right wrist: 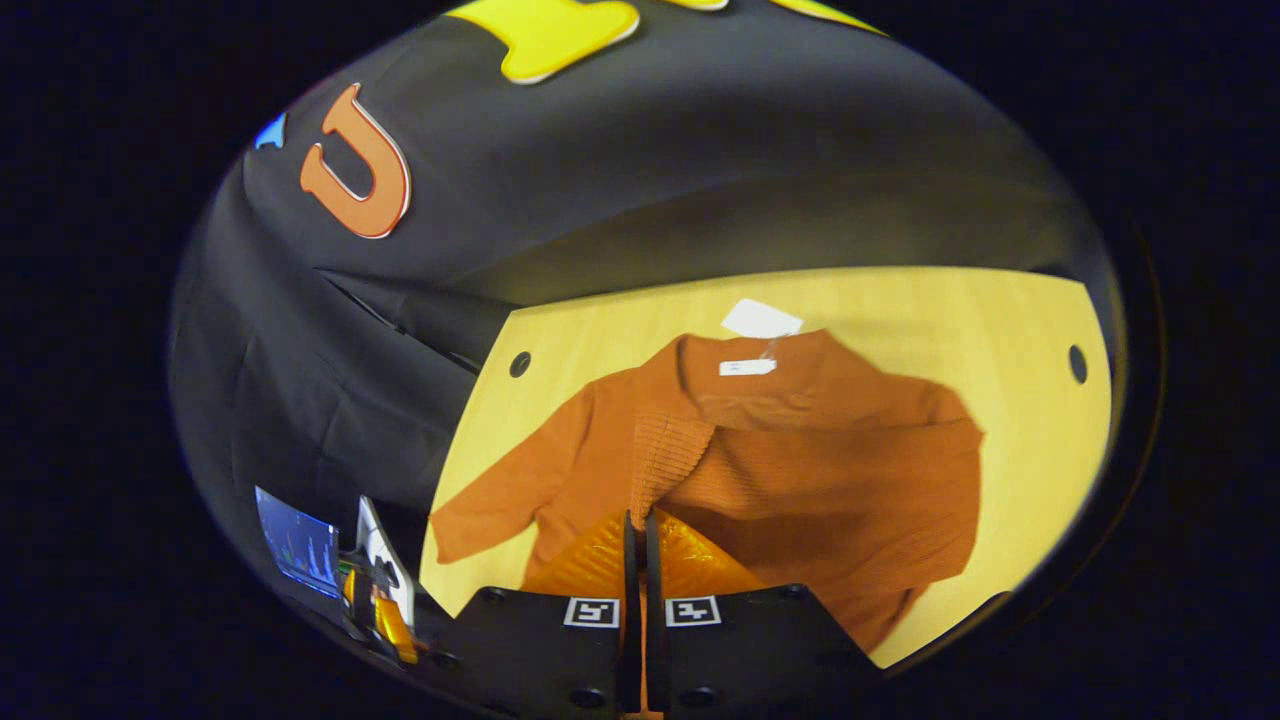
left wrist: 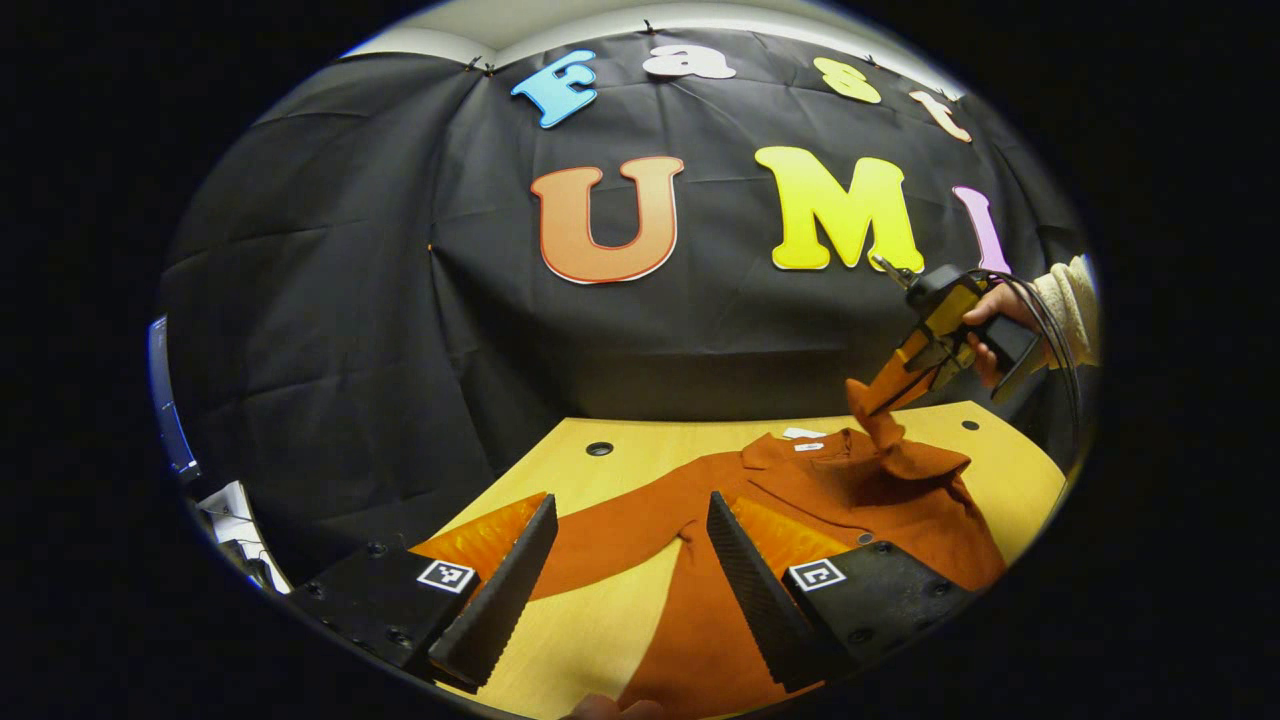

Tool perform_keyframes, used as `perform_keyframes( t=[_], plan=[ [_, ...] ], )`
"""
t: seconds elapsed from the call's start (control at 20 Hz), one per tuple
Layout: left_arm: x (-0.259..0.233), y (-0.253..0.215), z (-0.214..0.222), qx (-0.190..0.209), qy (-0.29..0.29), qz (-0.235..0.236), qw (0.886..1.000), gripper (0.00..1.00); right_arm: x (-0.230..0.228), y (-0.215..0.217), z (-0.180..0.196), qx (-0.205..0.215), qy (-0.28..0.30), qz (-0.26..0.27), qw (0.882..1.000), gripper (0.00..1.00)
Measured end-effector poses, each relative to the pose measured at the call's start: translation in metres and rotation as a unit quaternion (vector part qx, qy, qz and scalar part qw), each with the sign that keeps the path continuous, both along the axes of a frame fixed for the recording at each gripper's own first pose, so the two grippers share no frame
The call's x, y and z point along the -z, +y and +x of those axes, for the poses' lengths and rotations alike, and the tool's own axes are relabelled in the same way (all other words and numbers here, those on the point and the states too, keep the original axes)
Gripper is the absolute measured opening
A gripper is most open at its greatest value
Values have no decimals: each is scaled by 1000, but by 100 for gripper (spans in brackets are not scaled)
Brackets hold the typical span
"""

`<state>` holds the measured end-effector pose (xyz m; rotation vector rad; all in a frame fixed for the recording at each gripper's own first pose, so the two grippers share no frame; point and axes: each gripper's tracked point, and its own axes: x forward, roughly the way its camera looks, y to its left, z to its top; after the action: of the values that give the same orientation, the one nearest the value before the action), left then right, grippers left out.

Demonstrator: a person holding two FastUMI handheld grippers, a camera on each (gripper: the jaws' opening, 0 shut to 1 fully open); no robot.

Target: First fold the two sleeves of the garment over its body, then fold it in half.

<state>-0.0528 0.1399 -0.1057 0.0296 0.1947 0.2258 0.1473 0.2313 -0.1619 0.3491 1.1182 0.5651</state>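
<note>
Table bears garment; right gripper pinches sleeve.

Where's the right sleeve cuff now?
The cuff is pinched in the right gripper, lifted over the garment's body below the collar; in the left gripper view it hangs from that gripper at the right.
</note>
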Motion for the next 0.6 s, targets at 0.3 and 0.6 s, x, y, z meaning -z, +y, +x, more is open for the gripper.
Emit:
perform_keyframes(
  t=[0.3, 0.6],
  plan=[
    [21, 27, -11, -4, 12, 6, 1000, 98, 68, 86, -11, -5, 33, -32, 999, 2],
    [52, 44, -34, -9, 41, -16, 999, 98, 113, 137, -23, -14, 48, -72, 996, 2]
  ],
)
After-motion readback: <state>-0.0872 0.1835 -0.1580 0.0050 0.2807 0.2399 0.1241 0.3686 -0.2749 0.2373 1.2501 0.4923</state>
